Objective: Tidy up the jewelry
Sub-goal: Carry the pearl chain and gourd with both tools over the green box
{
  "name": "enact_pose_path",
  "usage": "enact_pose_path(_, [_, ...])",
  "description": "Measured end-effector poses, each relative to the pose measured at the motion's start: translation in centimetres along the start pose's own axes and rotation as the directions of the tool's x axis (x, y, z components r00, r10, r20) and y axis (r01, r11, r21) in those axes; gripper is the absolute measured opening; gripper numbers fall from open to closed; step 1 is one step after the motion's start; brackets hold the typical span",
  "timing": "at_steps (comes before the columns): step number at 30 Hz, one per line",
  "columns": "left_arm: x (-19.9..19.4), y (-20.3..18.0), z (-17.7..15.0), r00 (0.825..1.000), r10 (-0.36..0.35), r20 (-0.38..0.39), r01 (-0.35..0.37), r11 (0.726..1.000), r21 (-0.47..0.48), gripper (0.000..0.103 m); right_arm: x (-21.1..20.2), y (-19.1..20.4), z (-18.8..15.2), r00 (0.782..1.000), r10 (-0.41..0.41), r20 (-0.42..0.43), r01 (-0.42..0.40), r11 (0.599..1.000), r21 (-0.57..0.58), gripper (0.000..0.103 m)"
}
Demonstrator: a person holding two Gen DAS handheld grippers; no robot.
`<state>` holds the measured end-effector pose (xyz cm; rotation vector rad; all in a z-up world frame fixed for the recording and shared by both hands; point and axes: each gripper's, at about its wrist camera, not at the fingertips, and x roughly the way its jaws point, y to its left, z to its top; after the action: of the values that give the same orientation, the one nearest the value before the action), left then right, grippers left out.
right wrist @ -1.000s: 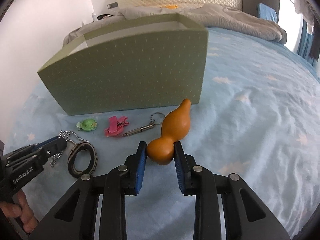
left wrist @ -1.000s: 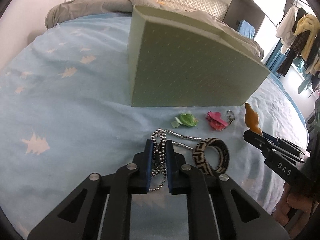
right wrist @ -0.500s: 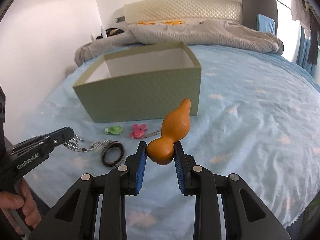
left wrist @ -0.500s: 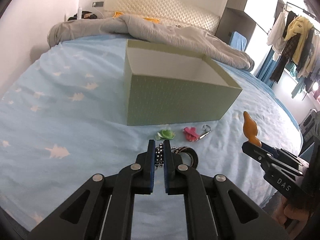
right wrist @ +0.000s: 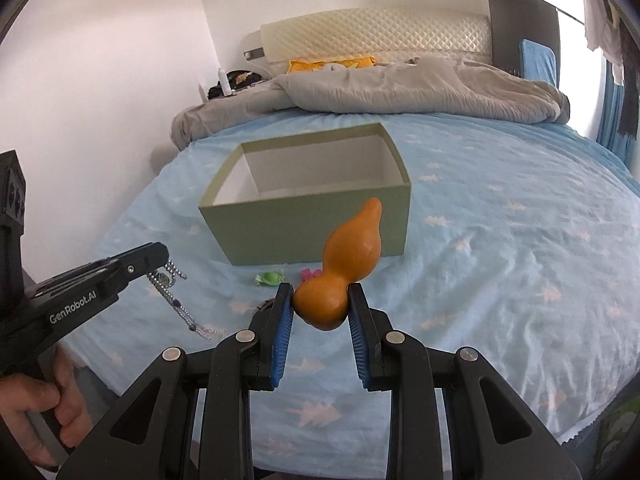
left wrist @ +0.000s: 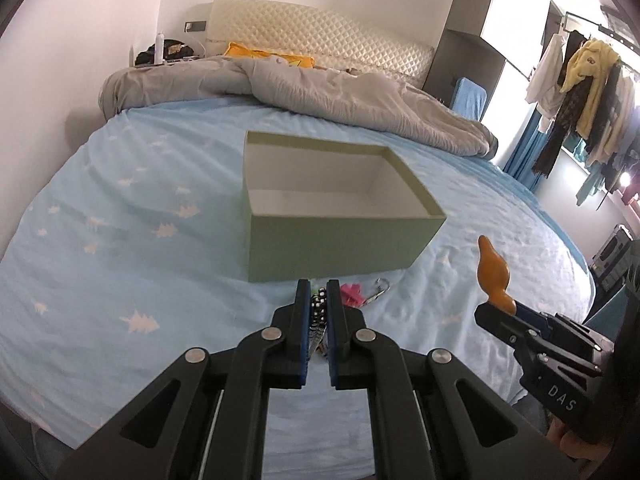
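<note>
Bed: blue sheet [left wrist: 120,240] printed with small white trees, a grey duvet [left wrist: 320,92] bunched along the head end, a cream quilted headboard [left wrist: 320,36] behind it.
Bead chain: a silver ball-chain necklace [right wrist: 176,300] dangles from the left gripper [left wrist: 319,294], hanging clear of the sheet in the right wrist view; in the left wrist view its beads show in the narrow slot between the blue pads.
Left gripper fingers: drawn close together, pinching the chain near its top.
Gourd: an orange gourd-shaped pendant [right wrist: 344,272] sits with its fat end between the right gripper [right wrist: 321,300] pads and its narrow neck pointing up and away, toward the box.
Right gripper fingers: clamped on the gourd's lower bulb, one pad touching each side.
Box: an open, pale green box [left wrist: 332,248] with a white inside stands on the sheet beyond both grippers; I see nothing in it.
Still on the sheet: a small green hair clip [right wrist: 269,278] and a pink clip [left wrist: 352,294] lie just in front of the box's near wall, with a metal clasp [left wrist: 380,286] beside the pink one.
Bangle: a dark edge [right wrist: 265,305] peeks out by the right gripper's left finger; too hidden to tell more.
Far side: clothes on a rail [left wrist: 580,92] by the window.
</note>
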<state>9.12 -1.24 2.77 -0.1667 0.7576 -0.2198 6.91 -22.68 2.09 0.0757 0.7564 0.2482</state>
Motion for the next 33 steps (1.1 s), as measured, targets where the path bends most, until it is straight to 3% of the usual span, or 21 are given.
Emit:
enact_pose_path(21, [-0.4,-1.2,9.8,0.997,-0.037,0.069,0.034,0.999,0.034,0.007,0.8,0.8,9.1,0.999,0.033,0.037,-0.033,0.999,-0.003,0.024])
enact_pose_path(33, [4.6,0.2,13.8,0.998,-0.009,0.058,0.008,1.000,0.012,0.007,5.2,-0.3,12.3,0.999,0.035,0.015,-0.034,0.999,-0.009,0.024])
